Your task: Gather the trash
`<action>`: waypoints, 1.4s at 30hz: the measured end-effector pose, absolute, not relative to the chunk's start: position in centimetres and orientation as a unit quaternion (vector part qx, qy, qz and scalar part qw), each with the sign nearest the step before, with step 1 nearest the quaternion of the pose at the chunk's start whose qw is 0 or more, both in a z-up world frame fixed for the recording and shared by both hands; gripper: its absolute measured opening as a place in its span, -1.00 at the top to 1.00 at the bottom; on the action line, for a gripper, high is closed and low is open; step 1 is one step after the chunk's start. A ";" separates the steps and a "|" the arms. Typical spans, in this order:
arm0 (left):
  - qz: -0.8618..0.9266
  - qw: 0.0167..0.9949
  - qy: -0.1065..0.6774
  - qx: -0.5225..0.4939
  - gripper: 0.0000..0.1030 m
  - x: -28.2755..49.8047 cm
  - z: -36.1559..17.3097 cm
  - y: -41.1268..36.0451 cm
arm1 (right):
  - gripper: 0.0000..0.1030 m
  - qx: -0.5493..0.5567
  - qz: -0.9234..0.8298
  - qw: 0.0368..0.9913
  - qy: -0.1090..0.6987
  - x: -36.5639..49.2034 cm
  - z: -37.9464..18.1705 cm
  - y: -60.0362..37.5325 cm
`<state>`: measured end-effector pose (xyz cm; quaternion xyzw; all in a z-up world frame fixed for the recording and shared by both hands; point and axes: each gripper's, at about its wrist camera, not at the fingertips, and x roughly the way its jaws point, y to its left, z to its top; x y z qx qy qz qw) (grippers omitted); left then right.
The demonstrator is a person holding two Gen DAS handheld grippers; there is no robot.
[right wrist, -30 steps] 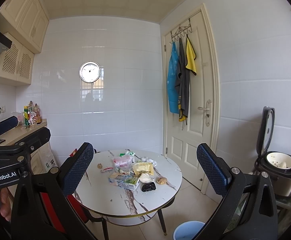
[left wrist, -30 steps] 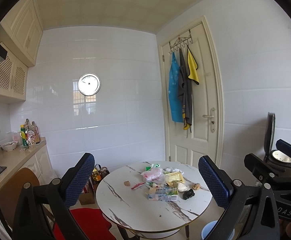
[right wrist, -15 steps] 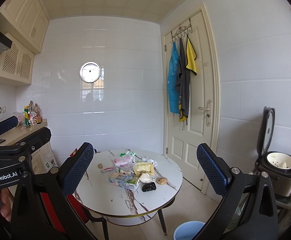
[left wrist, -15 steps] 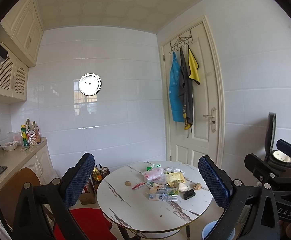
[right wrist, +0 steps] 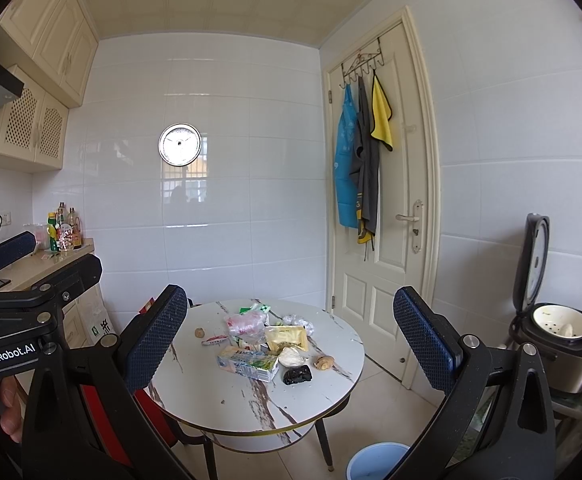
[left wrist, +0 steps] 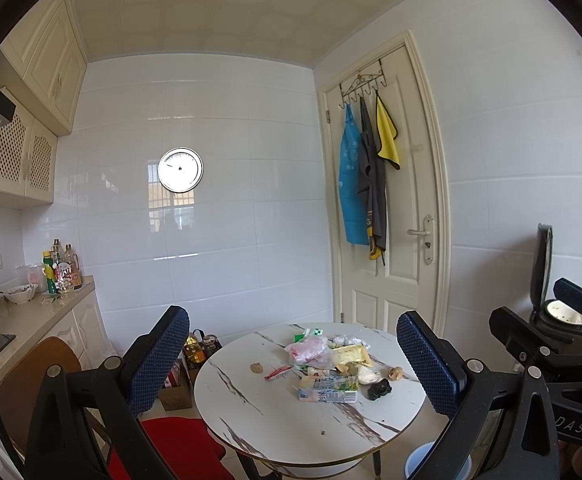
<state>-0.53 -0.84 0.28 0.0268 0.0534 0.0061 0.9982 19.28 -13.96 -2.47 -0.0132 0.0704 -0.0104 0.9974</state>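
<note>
A pile of trash lies on a round marbled table (left wrist: pixel 275 420) (right wrist: pixel 227 404): a green and white carton (left wrist: pixel 328 387) (right wrist: pixel 249 363), a pink plastic bag (left wrist: pixel 309 351) (right wrist: pixel 245 323), a yellow packet (left wrist: pixel 350 355) (right wrist: pixel 287 337), a black lump (left wrist: pixel 379 391) (right wrist: pixel 297 375) and small scraps. A blue bin (right wrist: pixel 377 462) (left wrist: pixel 419 460) stands on the floor by the table's right side. My left gripper (left wrist: pixel 293 356) and right gripper (right wrist: pixel 291 338) are both open and empty, held high and well short of the table.
A red-seated chair (left wrist: pixel 179 446) stands left of the table. A kitchen counter (left wrist: pixel 27 316) with bottles runs along the left wall. An open rice cooker (right wrist: pixel 563 336) sits at the right. A closed door (right wrist: pixel 383 200) with hanging cloths is behind the table. A hand (right wrist: pixel 9 408) holds the left gripper's handle.
Almost nothing differs; both views have crept very slightly, and both grippers stay open.
</note>
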 end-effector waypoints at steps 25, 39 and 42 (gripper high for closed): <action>-0.010 0.997 0.070 0.032 -0.99 1.6 -0.6 -0.6 | -1.00 -0.008 -0.008 0.997 0.077 20.1 -3.1 -14.6; -0.031 0.969 0.244 -0.026 -0.99 16.6 -9.3 2.3 | -1.00 -0.012 -0.042 0.981 0.190 29.3 -12.0 -19.3; -0.038 0.957 0.285 -0.039 -0.99 19.7 -11.2 2.4 | -1.00 -0.004 -0.043 0.974 0.222 31.4 -14.4 -20.3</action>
